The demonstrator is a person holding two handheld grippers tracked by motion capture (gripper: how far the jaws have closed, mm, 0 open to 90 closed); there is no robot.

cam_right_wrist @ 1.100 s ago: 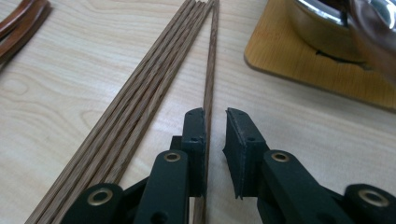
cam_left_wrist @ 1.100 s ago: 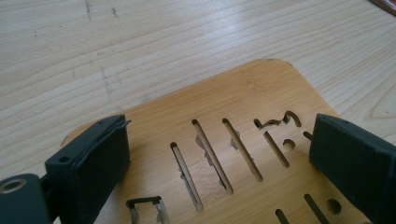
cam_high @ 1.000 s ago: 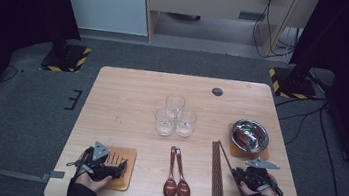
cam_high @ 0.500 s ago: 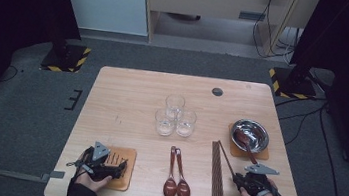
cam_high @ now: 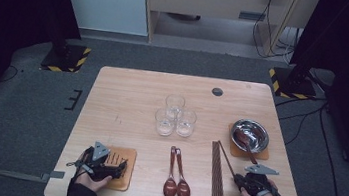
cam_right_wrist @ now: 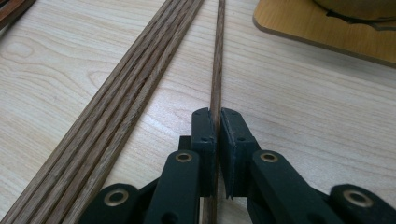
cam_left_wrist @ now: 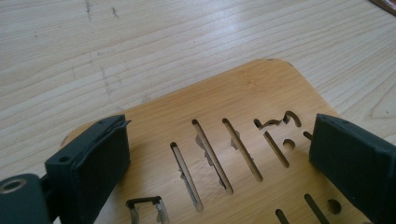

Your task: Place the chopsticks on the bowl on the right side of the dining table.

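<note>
Right tongs [cam_right_wrist: 217, 123] just closed, clamping single chopstick [cam_right_wrist: 216, 60].

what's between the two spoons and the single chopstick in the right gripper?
The bundle of chopsticks, seen in the high view; the spoons lie to its left, the single chopstick to its right in the right gripper.

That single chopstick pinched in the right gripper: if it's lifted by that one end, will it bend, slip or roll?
The chopstick looks like stiff wood, so it probably stays straight. The right gripper holds it near one end, so the long free part may droop or swivel between the narrow pads. Its slim shape suggests it is light, and it could roll if dropped.
</note>
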